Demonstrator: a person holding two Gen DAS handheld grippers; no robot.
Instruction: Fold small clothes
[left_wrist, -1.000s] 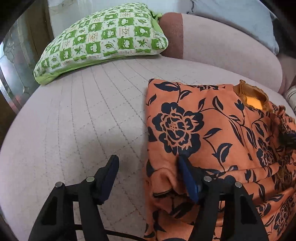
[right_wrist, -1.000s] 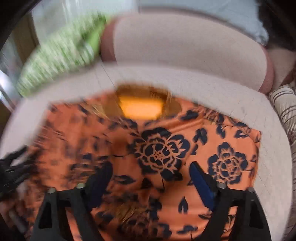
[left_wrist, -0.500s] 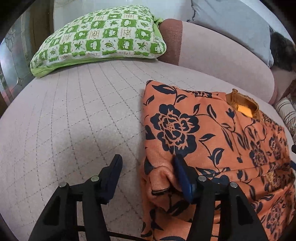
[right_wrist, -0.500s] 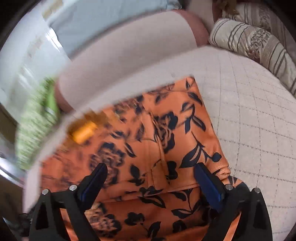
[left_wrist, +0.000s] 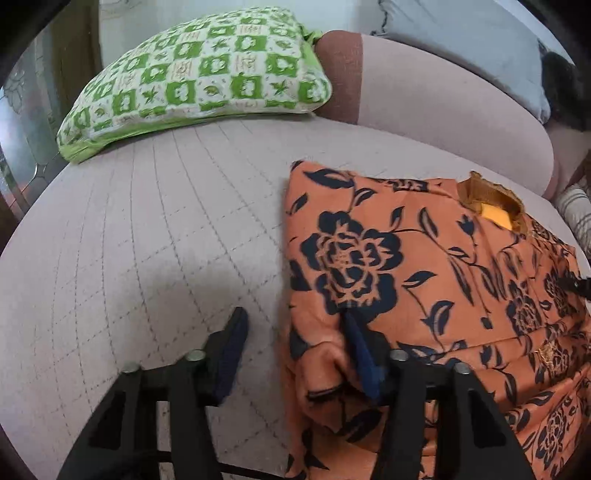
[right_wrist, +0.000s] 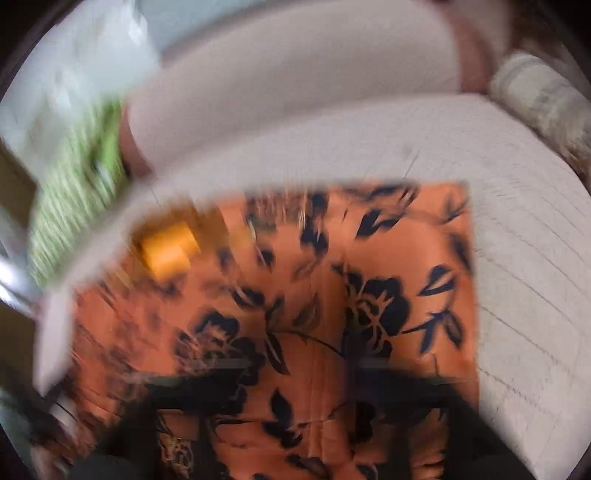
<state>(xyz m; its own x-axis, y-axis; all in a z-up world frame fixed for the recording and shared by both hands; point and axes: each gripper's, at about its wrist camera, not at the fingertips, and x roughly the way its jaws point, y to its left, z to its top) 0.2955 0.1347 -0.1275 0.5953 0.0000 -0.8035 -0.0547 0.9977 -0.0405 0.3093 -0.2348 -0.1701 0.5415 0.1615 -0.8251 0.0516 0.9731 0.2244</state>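
- The orange floral garment (left_wrist: 424, 280) lies folded flat on the quilted beige sofa seat (left_wrist: 147, 240); its black flower print faces up, and its collar with a yellow label (left_wrist: 496, 218) sits at the edge nearest the sofa backrest (left_wrist: 443, 99)
- The left gripper (left_wrist: 291, 350) sits at the garment's left edge, on the side away from the backrest; its jaws stand wide apart; one blue-padded finger (left_wrist: 360, 354) rests on the cloth beside a small raised bunch of fabric, the other finger (left_wrist: 231, 347) is over bare seat just beside the garment; nothing is clamped between them
- The right gripper (right_wrist: 295, 398) hovers over the garment (right_wrist: 332, 295); that view is heavily smeared by motion blur, so I cannot tell how its jaws stand
- A green-and-white checked pillow (left_wrist: 199, 81) rests on the seat against the backrest, well apart from the garment
- A grey cushion (left_wrist: 461, 48) lies on top of the backrest; a striped cushion (right_wrist: 543, 96) sits at the seat's edge, apart from the garment, on its right-hand side
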